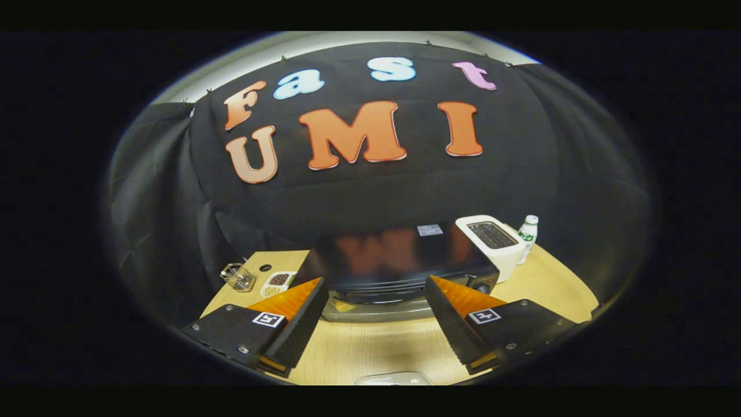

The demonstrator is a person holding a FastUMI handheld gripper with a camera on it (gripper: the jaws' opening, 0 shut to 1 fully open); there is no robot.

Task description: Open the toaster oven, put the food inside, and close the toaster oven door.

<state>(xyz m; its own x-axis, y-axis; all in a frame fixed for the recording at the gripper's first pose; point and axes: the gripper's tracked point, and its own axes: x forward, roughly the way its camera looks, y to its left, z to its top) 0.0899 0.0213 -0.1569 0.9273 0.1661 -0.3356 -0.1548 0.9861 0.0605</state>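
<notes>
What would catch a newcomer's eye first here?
The black toaster oven sits on the wooden table just ahead of the open gripper. To its right stands a white toaster with a small bottle beyond it.

A pale wooden surface [370, 350] fills the lower middle. On it, centre, sits a black oven [399, 263]. Right of the oven stand a white toaster [492, 240] and a small bottle [527, 230]. At left lie a wire basket [237, 277] and a dish [277, 282]. The tool [376, 321] hangs spread above the wood.
</notes>
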